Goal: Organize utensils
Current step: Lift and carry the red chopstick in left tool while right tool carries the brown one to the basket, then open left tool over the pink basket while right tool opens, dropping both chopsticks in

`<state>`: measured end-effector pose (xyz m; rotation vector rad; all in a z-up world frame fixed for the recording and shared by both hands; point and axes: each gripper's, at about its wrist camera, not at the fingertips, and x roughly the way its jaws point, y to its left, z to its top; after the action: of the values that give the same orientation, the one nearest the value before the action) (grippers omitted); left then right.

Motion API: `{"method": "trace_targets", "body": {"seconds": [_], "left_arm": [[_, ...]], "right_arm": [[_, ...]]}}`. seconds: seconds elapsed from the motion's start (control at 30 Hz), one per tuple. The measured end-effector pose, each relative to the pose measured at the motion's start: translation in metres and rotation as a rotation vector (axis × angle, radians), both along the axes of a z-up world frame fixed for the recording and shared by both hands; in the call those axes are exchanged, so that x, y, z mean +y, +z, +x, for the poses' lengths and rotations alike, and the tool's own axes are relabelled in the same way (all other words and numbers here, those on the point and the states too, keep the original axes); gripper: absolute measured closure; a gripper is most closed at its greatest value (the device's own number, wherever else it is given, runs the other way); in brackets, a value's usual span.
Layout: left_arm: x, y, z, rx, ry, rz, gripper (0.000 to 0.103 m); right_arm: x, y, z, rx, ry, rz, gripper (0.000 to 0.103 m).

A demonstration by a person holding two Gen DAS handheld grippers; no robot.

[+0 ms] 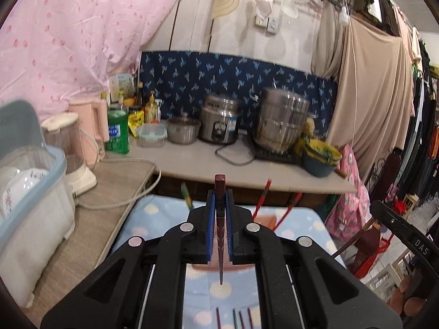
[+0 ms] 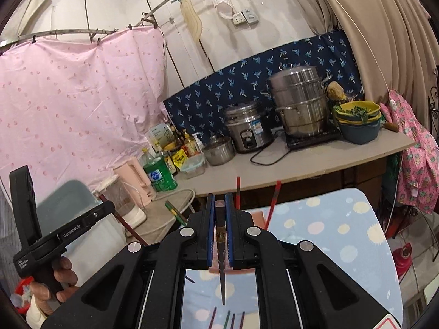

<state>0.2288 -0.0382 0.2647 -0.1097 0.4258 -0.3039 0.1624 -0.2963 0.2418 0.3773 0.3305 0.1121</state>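
Note:
My left gripper (image 1: 219,200) is shut on a dark red chopstick (image 1: 220,189) that stands upright between its blue pads, tip pointing down at the blue dotted cloth (image 1: 307,235). My right gripper (image 2: 219,205) is shut on a dark brown chopstick (image 2: 220,211) held the same way. Red chopsticks (image 1: 262,197) and a green one (image 1: 187,194) stick up from a pink holder (image 1: 264,220) just beyond the left gripper. The red chopsticks (image 2: 274,197) and the green one (image 2: 175,212) also show in the right wrist view. Several loose chopsticks (image 1: 236,318) lie on the cloth below.
A grey counter (image 1: 197,159) behind holds a rice cooker (image 1: 221,122), a steel steamer pot (image 1: 282,119), a steel bowl (image 1: 182,130), bottles (image 1: 118,131) and stacked basins (image 1: 319,156). A blender (image 1: 71,148) and a dish box (image 1: 30,197) stand at left. Clothes hang at right.

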Motion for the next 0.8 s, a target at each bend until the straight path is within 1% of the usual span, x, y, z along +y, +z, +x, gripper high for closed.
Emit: {"method": "trace_targets", "body": {"seconds": [0.17,0.23,0.33,0.4,0.5,0.67,0.8], "left_arm": [[-0.006,0.035,0.023,-0.071,0.028,-0.032,0.096],[-0.012,0.043,0.034,-0.094,0.044,-0.027,0.096],[-0.02,0.044,0.051,-0.102,0.056,-0.016,0.096],[-0.024,0.038,0.062,-0.089,0.063,-0.008,0.096],[-0.027,0.023,0.075,-0.055,0.065,-0.002,0.096],[-0.026,-0.011,0.089,0.015,0.064,0.004,0.096],[-0.027,-0.029,0.094,0.05,0.064,0.016,0.096]], "right_arm": [[0.001,0.037,0.027,-0.112,-0.013,0.003,0.096],[0.001,0.046,0.04,-0.146,-0.018,0.011,0.096],[0.002,0.053,0.059,-0.168,-0.029,0.012,0.096],[0.004,0.05,0.074,-0.165,-0.033,0.01,0.096],[0.007,0.039,0.093,-0.136,-0.041,-0.005,0.096],[0.007,0.005,0.118,-0.059,-0.047,-0.007,0.096],[0.005,-0.022,0.131,0.007,-0.041,0.003,0.096]]}}
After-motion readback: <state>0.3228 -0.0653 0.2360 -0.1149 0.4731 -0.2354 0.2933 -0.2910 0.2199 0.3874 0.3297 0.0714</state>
